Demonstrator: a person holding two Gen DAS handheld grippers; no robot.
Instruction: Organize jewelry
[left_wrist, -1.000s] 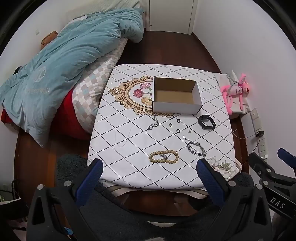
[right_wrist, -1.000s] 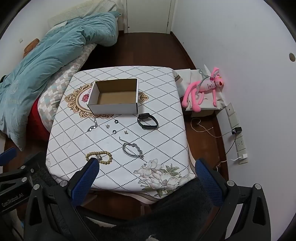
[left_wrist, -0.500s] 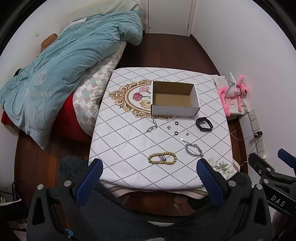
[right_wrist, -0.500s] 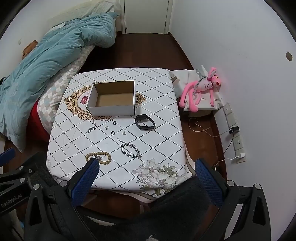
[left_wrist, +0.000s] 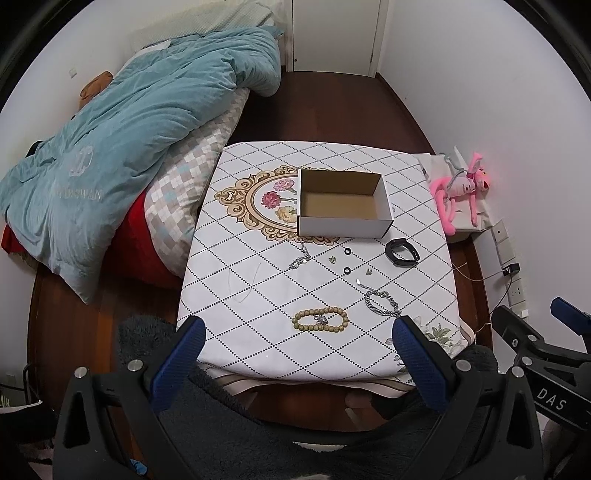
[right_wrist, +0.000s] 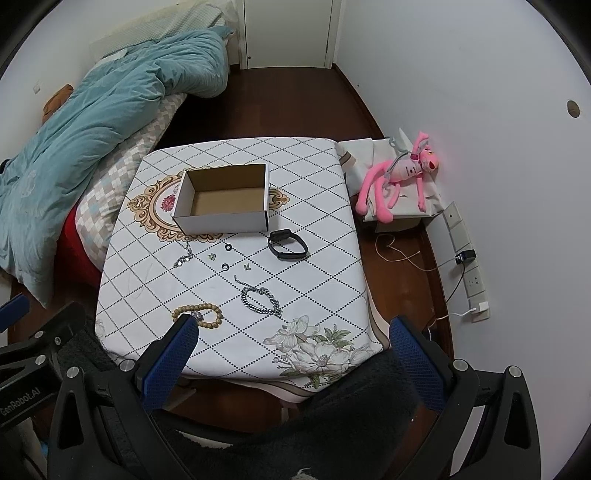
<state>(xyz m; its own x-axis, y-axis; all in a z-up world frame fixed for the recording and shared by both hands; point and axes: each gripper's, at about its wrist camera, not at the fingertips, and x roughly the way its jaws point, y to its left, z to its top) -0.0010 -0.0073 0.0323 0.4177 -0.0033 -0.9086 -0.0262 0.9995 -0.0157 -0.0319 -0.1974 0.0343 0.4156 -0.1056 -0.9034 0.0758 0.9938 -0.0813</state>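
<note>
We hold both grippers high above the near edge of the table, and neither carries anything. The left gripper has its jaws spread wide and bare; the right gripper is spread just as wide, and nothing sits between its fingers either.

Taking the box as our landmark, all the jewelry lies on the cloth on the near side of it. Just beside its near wall, toward the left corner, lies a thin chain. Near the right corner lies the black band. Between those two we see two small dark rings and two tiny pieces, too small for us to name. Further from the box toward us lies the silver bracelet, and beside it on the left the bead bracelet, the piece nearest our grippers. The box itself shows only its bare brown floor.

We judge that sorting has not begun: this is the approach before a first pick. The next move calls for lowering one gripper over a single piece. The bead bracelet looks the easiest for our left side, the silver bracelet for our right. We would have to straddle the piece and close low against the cloth without pinching the cloth itself.
</note>
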